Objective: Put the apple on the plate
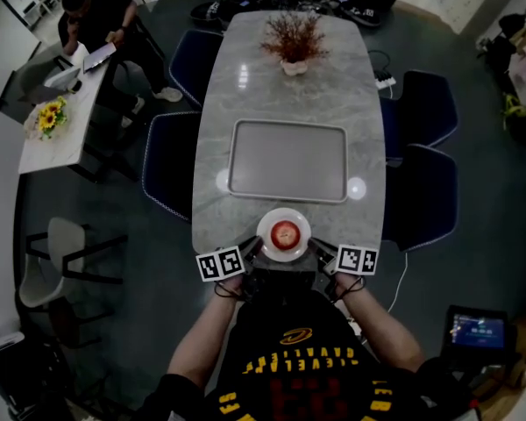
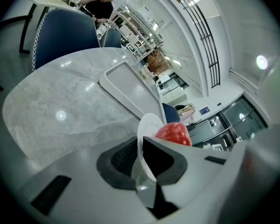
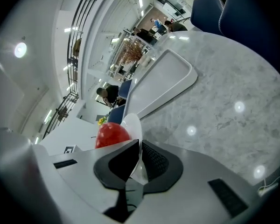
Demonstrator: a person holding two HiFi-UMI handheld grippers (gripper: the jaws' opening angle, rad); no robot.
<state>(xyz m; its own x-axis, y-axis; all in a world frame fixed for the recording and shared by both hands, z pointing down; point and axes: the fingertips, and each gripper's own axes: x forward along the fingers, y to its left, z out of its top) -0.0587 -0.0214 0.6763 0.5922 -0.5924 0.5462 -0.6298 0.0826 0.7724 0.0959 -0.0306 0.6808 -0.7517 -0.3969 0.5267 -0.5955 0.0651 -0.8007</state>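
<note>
A red apple (image 1: 285,232) lies in the middle of a small white plate (image 1: 269,223) at the near end of the marble table (image 1: 289,86). My left gripper (image 1: 251,252) is shut on the plate's left rim and my right gripper (image 1: 316,251) is shut on its right rim. In the left gripper view the plate (image 2: 147,130) runs edge-on between the jaws of the left gripper (image 2: 141,164), with the apple (image 2: 173,133) behind the right jaw. In the right gripper view the plate (image 3: 132,125) is pinched by the right gripper (image 3: 138,162), the apple (image 3: 112,134) to the left.
A grey rectangular tray (image 1: 289,160) lies just beyond the plate in the table's middle. A potted dried plant (image 1: 293,42) stands at the far end. Dark blue chairs (image 1: 419,200) line both sides. A person (image 1: 101,24) sits at a side desk at far left.
</note>
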